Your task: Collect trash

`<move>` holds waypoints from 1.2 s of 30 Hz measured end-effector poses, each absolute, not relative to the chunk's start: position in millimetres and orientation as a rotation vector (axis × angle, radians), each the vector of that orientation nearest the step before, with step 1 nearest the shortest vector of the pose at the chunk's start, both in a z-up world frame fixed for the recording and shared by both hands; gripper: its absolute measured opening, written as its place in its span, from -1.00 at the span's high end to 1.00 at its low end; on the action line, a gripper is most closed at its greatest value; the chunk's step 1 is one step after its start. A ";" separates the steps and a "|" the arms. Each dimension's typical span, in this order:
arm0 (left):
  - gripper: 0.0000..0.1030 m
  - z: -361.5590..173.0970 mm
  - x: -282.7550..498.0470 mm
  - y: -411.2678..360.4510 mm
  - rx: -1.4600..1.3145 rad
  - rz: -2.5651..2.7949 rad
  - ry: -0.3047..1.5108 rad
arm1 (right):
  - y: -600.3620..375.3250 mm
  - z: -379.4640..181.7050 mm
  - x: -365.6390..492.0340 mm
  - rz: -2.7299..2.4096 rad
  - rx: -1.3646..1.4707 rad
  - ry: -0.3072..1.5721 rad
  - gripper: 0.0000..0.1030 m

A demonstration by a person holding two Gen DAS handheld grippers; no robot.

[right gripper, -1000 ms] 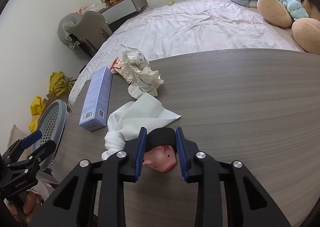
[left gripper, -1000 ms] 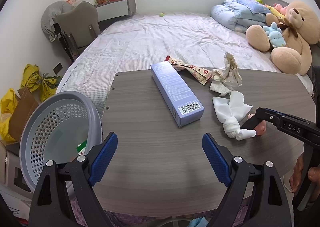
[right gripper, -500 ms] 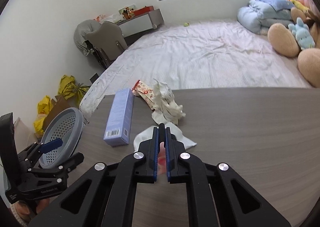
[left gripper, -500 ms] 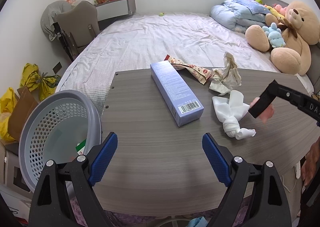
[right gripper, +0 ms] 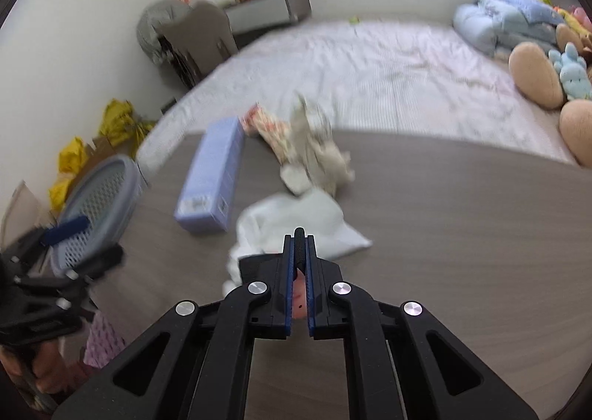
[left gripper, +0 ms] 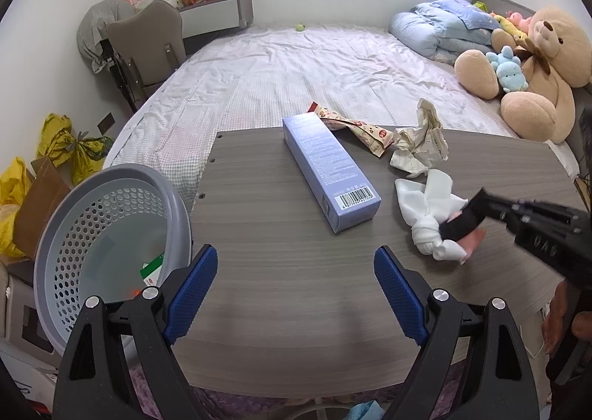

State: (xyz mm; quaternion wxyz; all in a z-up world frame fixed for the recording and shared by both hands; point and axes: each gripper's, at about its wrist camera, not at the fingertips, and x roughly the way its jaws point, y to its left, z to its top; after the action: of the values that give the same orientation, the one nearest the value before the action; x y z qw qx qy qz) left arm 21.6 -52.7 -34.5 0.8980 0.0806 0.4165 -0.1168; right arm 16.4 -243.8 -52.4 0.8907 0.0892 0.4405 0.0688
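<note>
Left wrist view: left gripper [left gripper: 294, 277] with jaws spread and empty, above the table [left gripper: 281, 235]. Blue box [left gripper: 327, 170] bears a barcode; its print is unreadable. Grey basket [left gripper: 107, 235] at the table's left edge contains a green-and-white packet [left gripper: 151, 269].

Right wrist view: right gripper [right gripper: 299, 253] clenched on a pink scrap [right gripper: 299, 296], above a white cloth [right gripper: 296, 220].

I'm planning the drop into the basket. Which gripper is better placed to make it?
Right. The right gripper is already shut on the small pink soft item, while the left gripper hangs open and empty beside the grey perforated plastic basket.
</note>
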 end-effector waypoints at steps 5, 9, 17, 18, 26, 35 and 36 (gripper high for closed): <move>-0.65 -36.2 23.3 -51.0 0.153 -0.242 0.870 | -228.5 -60.4 -9.9 0.208 0.131 0.934 0.89; -0.65 -36.8 22.4 -52.8 0.157 -0.251 0.872 | -219.8 -59.8 -16.3 0.214 0.058 0.951 0.89; -0.65 -33.7 19.0 -51.8 0.154 -0.250 0.867 | -214.5 -39.1 -16.5 0.222 0.051 0.883 0.89; -0.65 -32.9 18.6 -51.1 0.155 -0.250 0.864 | -214.6 -31.7 -15.7 0.228 0.063 0.858 0.89; -0.65 -32.4 20.1 -47.2 0.148 -0.247 0.861 | -212.7 -7.3 -4.5 0.239 0.073 0.791 0.89; -0.65 -36.2 31.6 -49.0 0.134 -0.247 0.865 | -230.6 1.9 -15.6 0.137 0.124 0.726 0.89; -0.65 -35.6 35.6 -50.8 0.130 -0.245 0.863 | -234.6 2.5 -16.8 0.118 0.131 0.721 0.89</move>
State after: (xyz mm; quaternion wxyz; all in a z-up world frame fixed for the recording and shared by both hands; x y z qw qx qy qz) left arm 35.6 -50.8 -35.6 0.8990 0.0627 0.4170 -0.1184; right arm -16.8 -234.6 2.5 0.9318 0.0642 0.3525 0.0578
